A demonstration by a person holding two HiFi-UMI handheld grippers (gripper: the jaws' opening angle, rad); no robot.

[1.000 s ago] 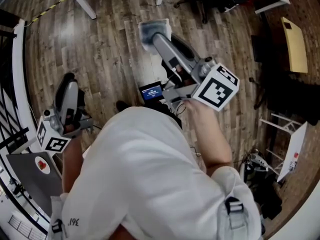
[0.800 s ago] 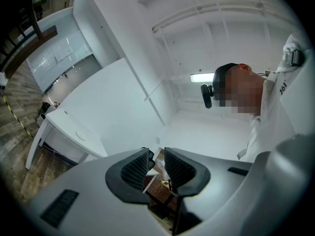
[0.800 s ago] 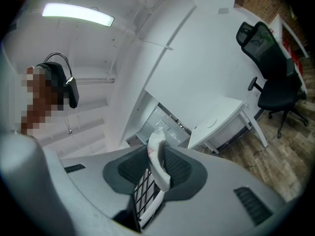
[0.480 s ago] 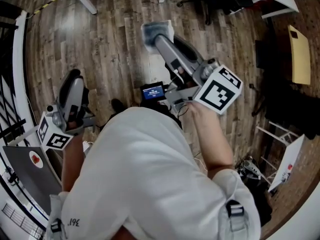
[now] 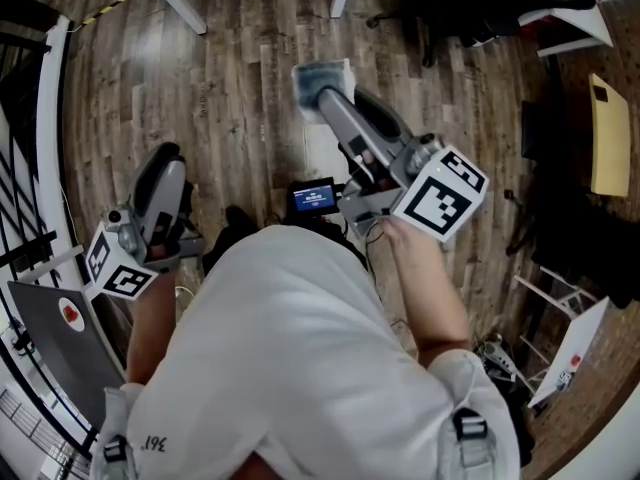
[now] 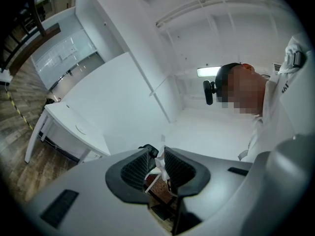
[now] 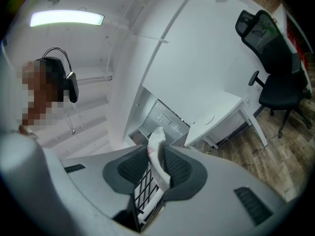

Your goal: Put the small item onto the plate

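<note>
My right gripper [image 5: 322, 80] reaches forward over the wooden floor in the head view. It is shut on a soft white piece [image 5: 318, 70] at its tip. In the right gripper view that white piece [image 7: 157, 154], with a faint pink mark, stands upright between the pads. My left gripper [image 5: 163, 163] hangs at the person's left side. In the left gripper view its jaws stand close together on a small white scrap [image 6: 159, 162]. No plate shows in any view.
The person's white shirt [image 5: 290, 358] fills the lower head view. A small lit screen [image 5: 313, 197] sits near the right gripper, and white table legs [image 5: 172, 0] stand ahead. A grey board [image 5: 50, 333] and railing lie left. A white desk [image 7: 216, 113] and black office chair [image 7: 275, 68] are nearby.
Both grippers have drifted a little right and down in the head view, and the floor has slid beneath them. Both grips look unchanged.
</note>
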